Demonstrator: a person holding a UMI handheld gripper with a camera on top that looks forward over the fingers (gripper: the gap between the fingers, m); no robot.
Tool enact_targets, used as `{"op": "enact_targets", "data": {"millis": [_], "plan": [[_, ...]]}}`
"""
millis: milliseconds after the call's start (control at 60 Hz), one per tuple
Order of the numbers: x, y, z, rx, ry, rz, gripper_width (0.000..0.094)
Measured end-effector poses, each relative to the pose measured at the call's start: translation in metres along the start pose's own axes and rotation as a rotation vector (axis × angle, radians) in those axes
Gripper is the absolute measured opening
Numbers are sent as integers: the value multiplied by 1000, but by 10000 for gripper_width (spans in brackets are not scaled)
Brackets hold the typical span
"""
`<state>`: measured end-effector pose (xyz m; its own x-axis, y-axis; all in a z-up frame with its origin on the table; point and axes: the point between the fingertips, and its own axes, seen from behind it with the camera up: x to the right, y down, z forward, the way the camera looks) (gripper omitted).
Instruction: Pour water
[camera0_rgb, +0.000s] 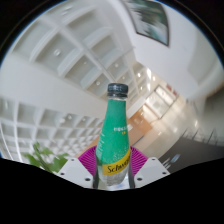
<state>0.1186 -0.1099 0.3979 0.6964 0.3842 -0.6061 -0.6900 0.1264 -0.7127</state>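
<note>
single gripper-mounted view, tilted up toward the ceiling (60, 60), close behind the bottle (116, 135)

1. The bottle (117, 140) at centre frame is translucent green, with a dark grey cap.
2. Its label, low on the body, is yellow with dark lettering.
3. The gripper (116, 168) pads (90, 159) flanking the bottle's base are magenta.
4. The ceiling (70, 60) across the upper left is white, patterned in a square coffered grid.
5. A plant (40, 157) at lower left is green.
6. The framed panel (150, 20) at upper right is dark.
</note>
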Motion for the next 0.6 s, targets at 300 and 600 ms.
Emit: {"op": "enact_targets", "data": {"millis": [300,600], "plan": [[183,13,-32,-165,406,-731,411],[307,123,-71,-441,503,-745,389]]}}
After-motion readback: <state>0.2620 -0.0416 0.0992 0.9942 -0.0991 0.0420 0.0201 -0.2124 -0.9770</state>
